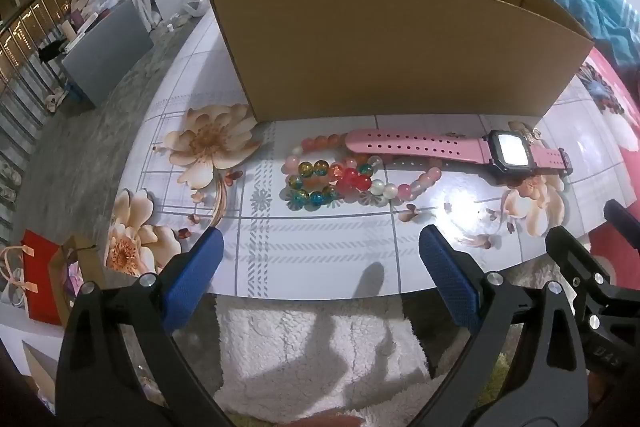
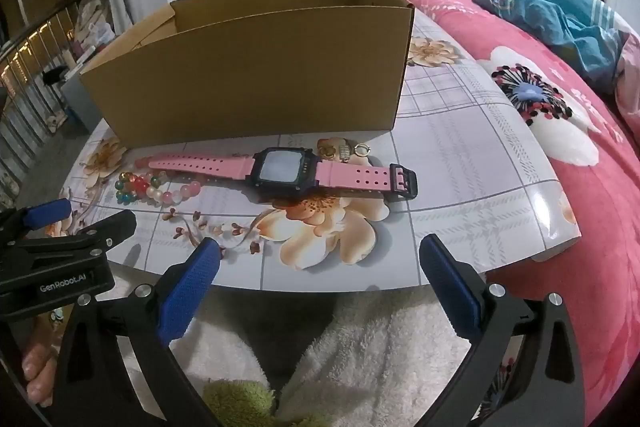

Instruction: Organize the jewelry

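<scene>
Hovering spread wide and empty, left gripper [image 1: 320, 267] and right gripper [image 2: 320, 267] sit short of the jewelry. Bead bracelets [image 1: 336, 179] ahead of left, pink watch [image 2: 280, 169] ahead of right, cardboard box [image 1: 380, 47] beyond. Risk: tangled beads drag the strap, or small gold charms [image 2: 344, 149] get knocked off the surface [image 1: 312, 243].

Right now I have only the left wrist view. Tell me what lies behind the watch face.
Observer: Small gold pieces, one of them a ring, lie on the table between the watch and the box.
Operator: Describe the strap's far end.
Observer: It ends in a black buckle, lying flat and apart from the gold pieces.
Operator: Report the right gripper.
Observer: The right gripper is open, with nothing between its pads.
</scene>
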### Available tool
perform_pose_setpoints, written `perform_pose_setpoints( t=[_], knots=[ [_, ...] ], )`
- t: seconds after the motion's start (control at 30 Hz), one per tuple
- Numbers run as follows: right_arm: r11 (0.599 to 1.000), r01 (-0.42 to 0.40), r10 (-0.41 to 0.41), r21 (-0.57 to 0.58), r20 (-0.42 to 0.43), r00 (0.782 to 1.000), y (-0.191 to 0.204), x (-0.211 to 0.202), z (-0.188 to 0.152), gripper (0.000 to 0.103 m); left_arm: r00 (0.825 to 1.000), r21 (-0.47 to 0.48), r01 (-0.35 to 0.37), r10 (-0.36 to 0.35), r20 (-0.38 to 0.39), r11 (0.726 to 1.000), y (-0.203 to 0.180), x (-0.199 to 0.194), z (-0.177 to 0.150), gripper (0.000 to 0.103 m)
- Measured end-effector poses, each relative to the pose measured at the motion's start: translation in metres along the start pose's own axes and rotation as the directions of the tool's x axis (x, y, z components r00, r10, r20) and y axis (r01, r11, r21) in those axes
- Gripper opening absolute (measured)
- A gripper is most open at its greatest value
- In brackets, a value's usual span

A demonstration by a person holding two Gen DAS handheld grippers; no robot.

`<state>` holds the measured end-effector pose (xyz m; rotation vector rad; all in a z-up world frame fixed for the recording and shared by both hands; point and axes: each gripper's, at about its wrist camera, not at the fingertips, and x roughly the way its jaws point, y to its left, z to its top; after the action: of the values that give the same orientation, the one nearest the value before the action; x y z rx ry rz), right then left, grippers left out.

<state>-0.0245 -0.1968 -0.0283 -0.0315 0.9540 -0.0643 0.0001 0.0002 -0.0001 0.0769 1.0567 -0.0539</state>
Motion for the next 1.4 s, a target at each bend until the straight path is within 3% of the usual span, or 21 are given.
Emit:
perform_pose_setpoints(
  t=[1.4],
  knots=[
    [1.0, 0.014, -0.014, 0.009, 0.002, 1.0, -0.0067, -0.002, 0.0015, 0.097, 1.0, 0.007, -0.02, 0.02, 0.001, 1.0, -0.0032, 0.0001, -0.0028, 0.095]
  ],
)
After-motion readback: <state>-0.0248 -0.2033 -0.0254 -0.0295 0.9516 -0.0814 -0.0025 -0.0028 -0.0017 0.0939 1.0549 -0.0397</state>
